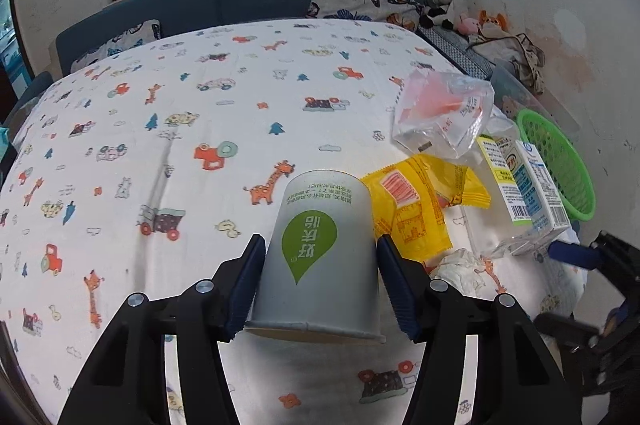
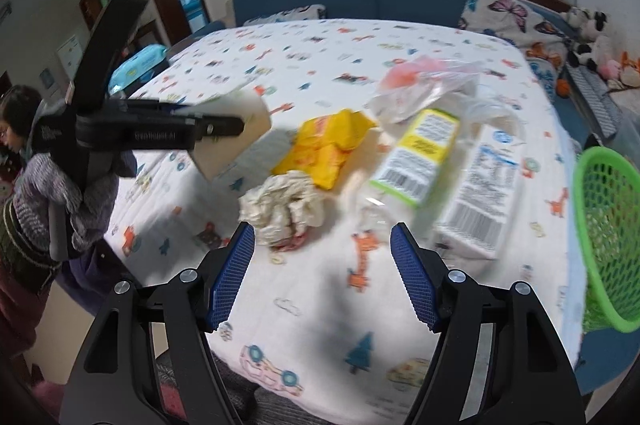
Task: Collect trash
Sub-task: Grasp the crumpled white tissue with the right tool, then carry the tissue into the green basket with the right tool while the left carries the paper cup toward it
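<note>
**Left gripper clamped on paper cup; right gripper apart over the table**

Left gripper (image 1: 320, 277): both blue pads press the sides of a grey paper cup (image 1: 318, 257) with a green leaf-shaped logo. The cup is held upside down, rim toward the camera, its closed base pointing away. In the right wrist view the cup appears lifted clear of the table, tilted.

Right gripper (image 2: 322, 277): jaws stand apart with nothing between them. It hangs over the table near its front edge, pointing at a crumpled white tissue (image 2: 282, 207), which lies just ahead of the left pad, not touching it.

Remaining trash lies on the cartoon-print tablecloth (image 1: 160, 145). A yellow snack wrapper (image 1: 416, 209) sits just behind the tissue. A clear plastic bag with pink print (image 1: 444, 113) lies beyond the wrapper. Two drink cartons lie flat side by side: one with a yellow-green label (image 2: 420, 153), one white and blue (image 2: 484, 193).

A green mesh basket (image 2: 600, 245) sits at the table's right edge, beside the cartons.

A person in a knitted sleeve (image 2: 36, 185) is visible at far left in the right wrist view.
</note>
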Motion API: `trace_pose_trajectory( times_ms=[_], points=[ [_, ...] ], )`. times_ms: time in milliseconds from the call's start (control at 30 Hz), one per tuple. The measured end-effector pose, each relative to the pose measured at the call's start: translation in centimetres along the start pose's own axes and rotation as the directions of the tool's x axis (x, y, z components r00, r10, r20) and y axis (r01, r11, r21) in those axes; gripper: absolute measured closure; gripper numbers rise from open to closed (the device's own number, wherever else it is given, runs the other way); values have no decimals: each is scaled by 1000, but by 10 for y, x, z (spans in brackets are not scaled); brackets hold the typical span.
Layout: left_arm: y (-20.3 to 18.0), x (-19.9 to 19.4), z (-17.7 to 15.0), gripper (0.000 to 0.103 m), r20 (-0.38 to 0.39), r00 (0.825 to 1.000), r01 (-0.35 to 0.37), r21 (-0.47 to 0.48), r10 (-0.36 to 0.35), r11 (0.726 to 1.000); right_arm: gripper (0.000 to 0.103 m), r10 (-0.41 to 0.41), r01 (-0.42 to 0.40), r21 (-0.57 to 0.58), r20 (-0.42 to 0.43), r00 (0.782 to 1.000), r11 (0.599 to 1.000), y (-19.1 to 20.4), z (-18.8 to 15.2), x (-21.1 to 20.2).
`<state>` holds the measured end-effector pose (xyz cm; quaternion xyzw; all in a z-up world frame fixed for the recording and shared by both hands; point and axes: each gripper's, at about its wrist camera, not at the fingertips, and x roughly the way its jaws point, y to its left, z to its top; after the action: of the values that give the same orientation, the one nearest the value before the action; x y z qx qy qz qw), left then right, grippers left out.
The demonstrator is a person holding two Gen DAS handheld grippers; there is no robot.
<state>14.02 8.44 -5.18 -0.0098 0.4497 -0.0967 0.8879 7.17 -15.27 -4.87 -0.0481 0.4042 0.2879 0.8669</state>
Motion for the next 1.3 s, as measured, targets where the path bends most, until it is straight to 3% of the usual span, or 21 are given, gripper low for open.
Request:
trace_pose_trajectory(
  times_ms=[233,633,767,1000,1300],
  points=[
    [15,-16,-2,47,32,999,-6,-23,6,1000,32,46,-46,-28,-29,999,999,22,5,25],
    [26,-23,-9,47,48,999,2,-45,0,999,34,22,-23,-15,-86,996,1000,27,12,70],
    [26,-25,-9,47,51,999,4,-43,-2,999,44,11,-12,-13,-96,995,1000,28,11,77],
    [20,-27,-6,47,58,998,15,-34,-13,999,51,7,-9,-25,-89,996,1000,28,8,72],
    [-3,-32,3,47,74,997,36,1,-36,999,51,39,-39,-12,-51,998,999,25,1,42]
  ],
)
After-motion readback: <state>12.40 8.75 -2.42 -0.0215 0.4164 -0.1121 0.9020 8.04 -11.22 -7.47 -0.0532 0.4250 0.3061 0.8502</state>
